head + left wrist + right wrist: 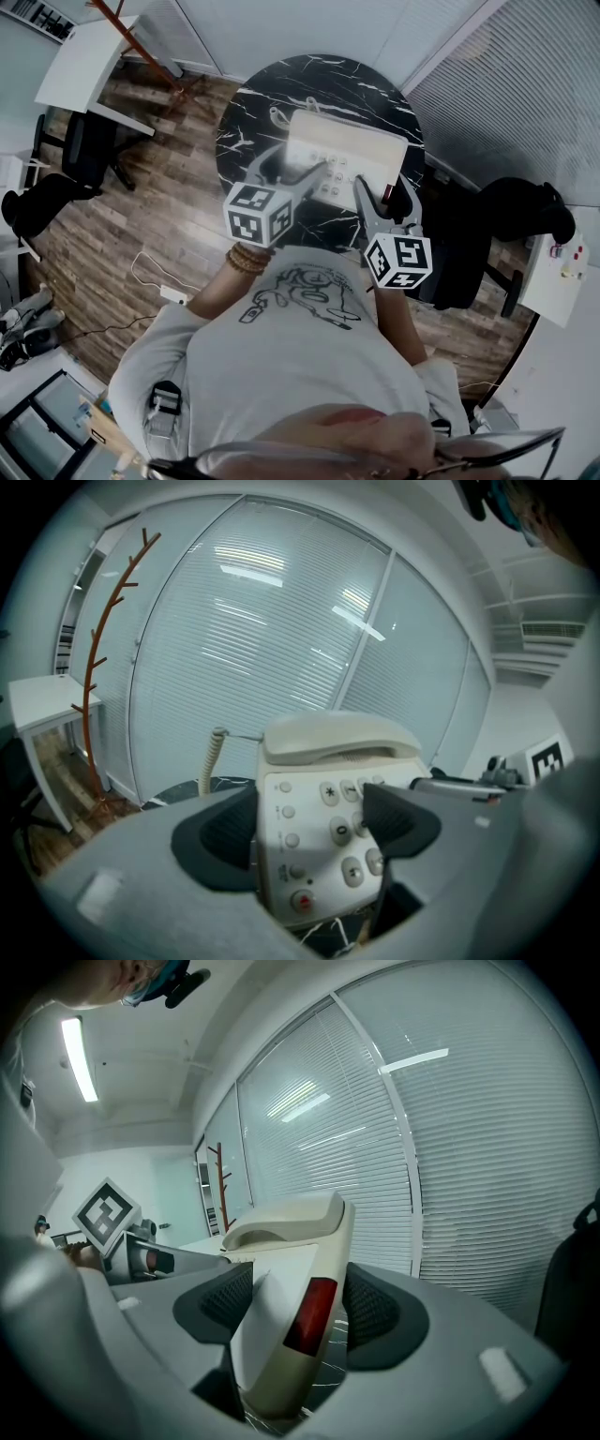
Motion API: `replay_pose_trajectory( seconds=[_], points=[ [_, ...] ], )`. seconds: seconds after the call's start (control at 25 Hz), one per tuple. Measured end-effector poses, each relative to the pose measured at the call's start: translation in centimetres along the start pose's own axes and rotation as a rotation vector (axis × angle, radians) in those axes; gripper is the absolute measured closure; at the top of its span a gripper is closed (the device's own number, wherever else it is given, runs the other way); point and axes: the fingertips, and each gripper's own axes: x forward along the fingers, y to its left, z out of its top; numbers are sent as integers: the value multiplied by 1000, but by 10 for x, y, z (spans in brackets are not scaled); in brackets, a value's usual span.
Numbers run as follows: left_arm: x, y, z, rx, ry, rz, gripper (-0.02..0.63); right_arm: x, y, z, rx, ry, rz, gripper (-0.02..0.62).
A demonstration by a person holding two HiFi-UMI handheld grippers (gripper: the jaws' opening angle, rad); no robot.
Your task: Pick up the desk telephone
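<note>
The cream desk telephone (347,150) sits over the round black marble table (262,103), handset on its cradle. My left gripper (309,173) comes in from the near left. In the left gripper view the telephone (319,789) fills the gap of the left gripper (314,832), one pad against its left side, the other on the keypad. My right gripper (375,192) holds the near right edge. In the right gripper view the telephone's side with a dark red panel (305,1312) stands between the pads of the right gripper (300,1302). Whether the phone is off the table I cannot tell.
A coiled cord (211,761) hangs off the phone's far left. A brown coat stand (141,37) and a white desk (89,66) stand to the left on the wood floor. Black chairs sit at the left (75,159) and right (487,234). Blinds cover the glass walls behind the table.
</note>
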Motion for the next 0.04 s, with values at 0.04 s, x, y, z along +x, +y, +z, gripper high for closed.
replay_pose_trajectory(
  seconds=[0.04],
  points=[
    [0,-1,0,1,0,0,247,-1,0,0,1,-1,-1,299]
  ],
)
